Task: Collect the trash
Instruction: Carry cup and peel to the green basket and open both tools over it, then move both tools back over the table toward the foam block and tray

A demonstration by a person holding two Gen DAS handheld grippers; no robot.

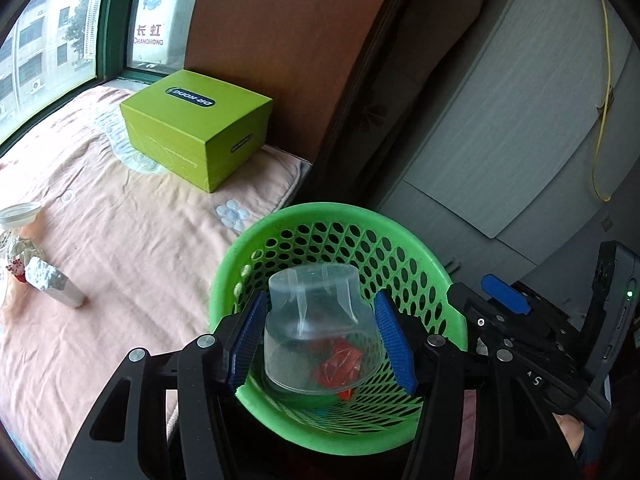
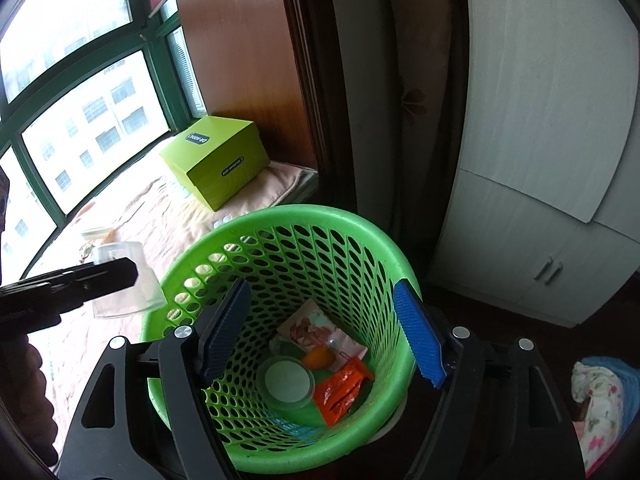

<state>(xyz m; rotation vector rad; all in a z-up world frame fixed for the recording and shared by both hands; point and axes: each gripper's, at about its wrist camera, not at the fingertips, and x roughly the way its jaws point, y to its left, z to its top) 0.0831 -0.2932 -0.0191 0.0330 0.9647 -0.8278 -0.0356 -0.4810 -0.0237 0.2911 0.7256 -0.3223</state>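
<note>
Trash already lies at the bottom of the green perforated basket (image 2: 280, 248): an orange wrapper (image 2: 340, 390), a pale printed sachet (image 2: 316, 328), a small orange piece (image 2: 318, 358) and a round clear lid (image 2: 286, 384), all seen from the right wrist view. The basket is set just beside the near edge of a bed spread with a pink blanket (image 1: 120, 240).

A clear plastic cup (image 1: 316, 328) is seen upside down between the blue pads of the left gripper (image 1: 320, 336), over the basket's opening. In the left wrist view a narrow gap shows on either side of the cup, so the pads are not seen pressing on it; whether any contact remains cannot be told. In the right wrist view the same cup (image 2: 124, 280) appears behind the left gripper's black finger (image 2: 80, 284), near the basket's left rim.

The right gripper (image 2: 320, 332) is held over the basket with its jaws spread wide and nothing between them; the trash is seen well below, through the gap.

Farther along the bed, a lime-green box (image 1: 196, 128) is set at the far corner by the window (image 1: 48, 40). Near the left edge of the left wrist view, a white textured carton (image 1: 56, 284) and a white lid (image 1: 20, 212) are seen on the blanket.
</note>
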